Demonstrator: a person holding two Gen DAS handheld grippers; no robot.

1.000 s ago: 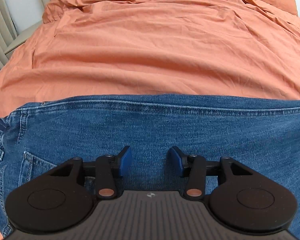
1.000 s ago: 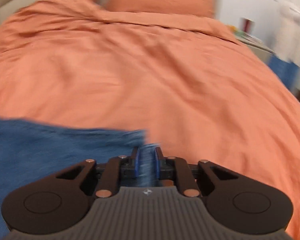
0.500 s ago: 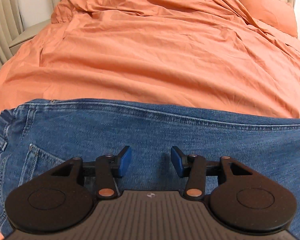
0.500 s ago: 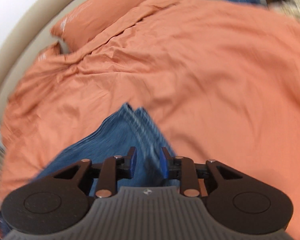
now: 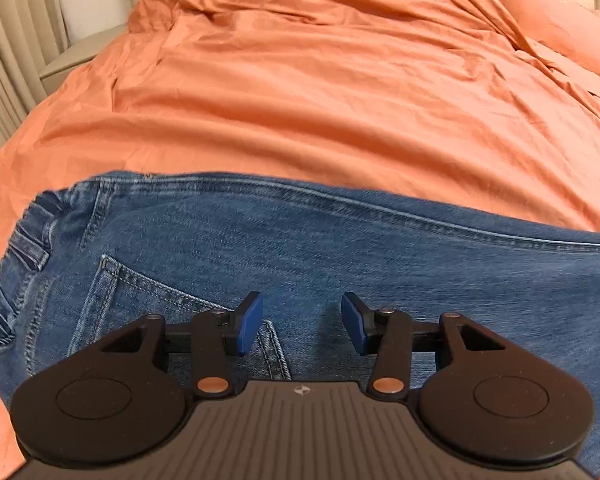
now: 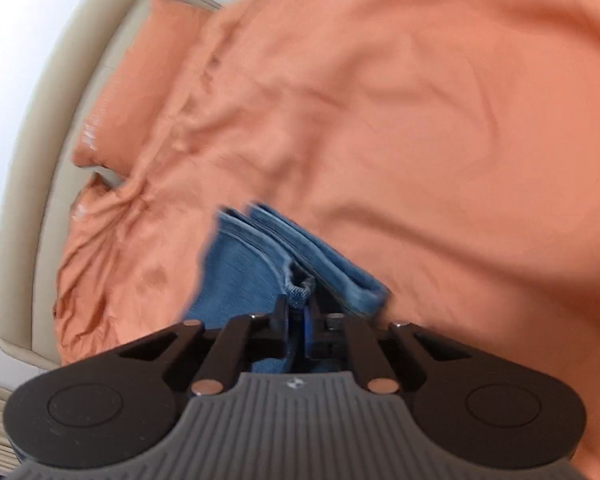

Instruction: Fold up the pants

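Orange bedding [image 5: 340,100] covers the bed, with blue jeans [image 5: 300,248] lying across its near edge. Left gripper [image 5: 302,328] hovers over the denim near a back pocket, fingers apart; right gripper [image 6: 300,320] is clamped on the jeans' hem end.

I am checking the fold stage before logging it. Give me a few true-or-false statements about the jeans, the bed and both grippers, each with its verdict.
1. The blue denim jeans lie on an orange bedsheet. True.
2. The left gripper is clamped on the waistband. False: its blue pads stand apart above the denim, gripping nothing.
3. The right gripper is shut on the jeans' hem end. True: its jaws have just been closing, denim between them.
4. The pillow is white. False: it is orange.
5. A stitched back pocket shows near the left gripper. True.
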